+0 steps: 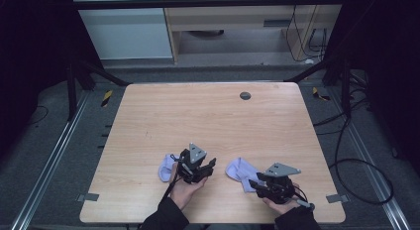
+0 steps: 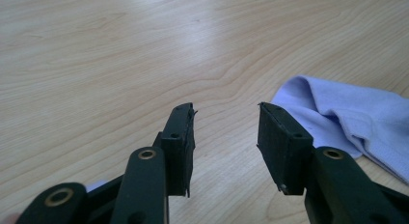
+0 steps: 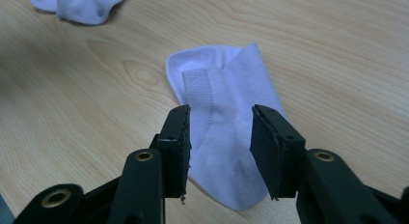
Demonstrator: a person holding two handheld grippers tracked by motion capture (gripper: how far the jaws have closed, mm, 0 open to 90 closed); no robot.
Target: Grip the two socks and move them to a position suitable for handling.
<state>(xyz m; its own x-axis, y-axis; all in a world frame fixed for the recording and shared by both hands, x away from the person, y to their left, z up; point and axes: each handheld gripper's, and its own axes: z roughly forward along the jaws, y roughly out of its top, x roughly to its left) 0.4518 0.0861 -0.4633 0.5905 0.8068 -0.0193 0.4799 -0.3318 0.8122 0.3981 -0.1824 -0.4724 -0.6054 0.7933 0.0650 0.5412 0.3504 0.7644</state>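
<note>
Sock (image 3: pixel 231 137) lies lengthwise between the open right tool (image 3: pixel 219 137).

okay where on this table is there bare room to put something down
The whole far half of the table is bare wood, up to the small dark disc near the far edge. The side margins are free too. The near strip is crowded: two pale socks and both tools.

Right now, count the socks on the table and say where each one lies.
2. One sock lies at the table's near left, beside the left gripper. The other sock lies at the near right, just ahead of the right gripper, whose jaws are open.
</note>
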